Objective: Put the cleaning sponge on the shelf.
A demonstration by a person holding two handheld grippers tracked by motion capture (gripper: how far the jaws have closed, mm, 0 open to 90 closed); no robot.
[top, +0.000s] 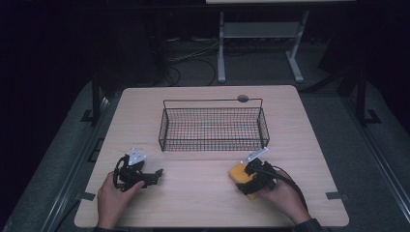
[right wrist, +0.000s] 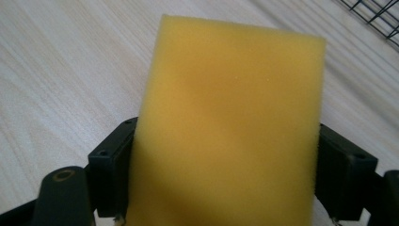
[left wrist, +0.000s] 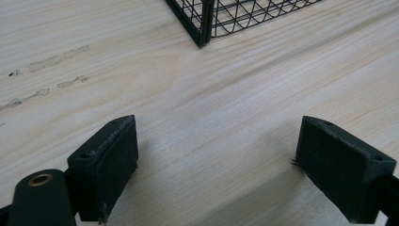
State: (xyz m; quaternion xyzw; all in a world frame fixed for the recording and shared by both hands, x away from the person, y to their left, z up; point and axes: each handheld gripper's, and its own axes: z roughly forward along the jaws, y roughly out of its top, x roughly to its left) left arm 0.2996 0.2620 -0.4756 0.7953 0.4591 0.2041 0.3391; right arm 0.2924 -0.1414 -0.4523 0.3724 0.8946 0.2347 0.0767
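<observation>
A yellow sponge [right wrist: 226,127] is pinched between the jaws of the right gripper [top: 252,178], held at the near right of the wooden table [top: 203,203], just in front of the right corner of the black wire basket [top: 213,126]. In the right gripper view both jaws are seen pressed against the sponge's sides. The left gripper [left wrist: 219,172] is held at the near left, jaws spread wide over bare wood, with nothing between them.
</observation>
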